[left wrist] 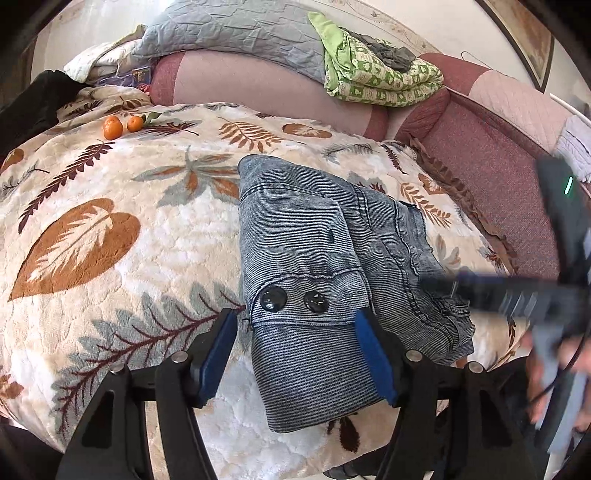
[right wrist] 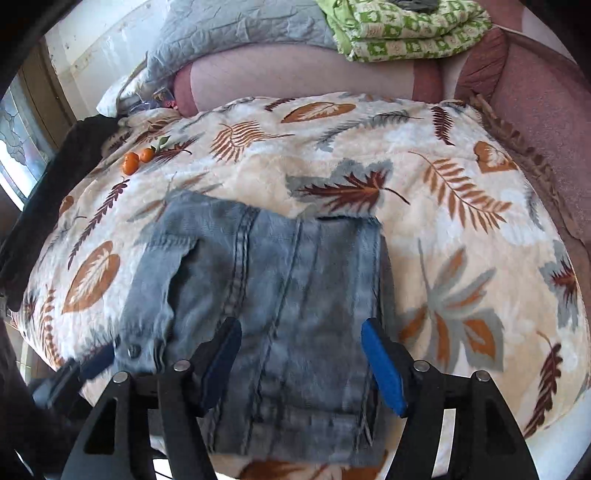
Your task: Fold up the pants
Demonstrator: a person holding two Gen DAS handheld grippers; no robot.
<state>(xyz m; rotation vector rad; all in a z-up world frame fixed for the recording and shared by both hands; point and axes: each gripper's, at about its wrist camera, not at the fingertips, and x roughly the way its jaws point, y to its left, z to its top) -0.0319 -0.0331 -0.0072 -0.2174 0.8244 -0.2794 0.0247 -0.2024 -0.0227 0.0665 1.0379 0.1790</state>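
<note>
My folded pants (left wrist: 325,266) lie on the blanket (left wrist: 110,229), long side pointing away from me. Both my tongs, left (left wrist: 297,354) and right (right wrist: 303,365), are wide open, holding nothing.

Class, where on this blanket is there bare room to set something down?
Free: the blanket right of the jeans, and the patch between jeans and the two oranges. Crowded: the back, with the pillow and green quilt.

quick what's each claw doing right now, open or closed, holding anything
Left claw: open, holding nothing, poised over the folded pants.
Right claw: open, holding nothing, over the same pants.
</note>
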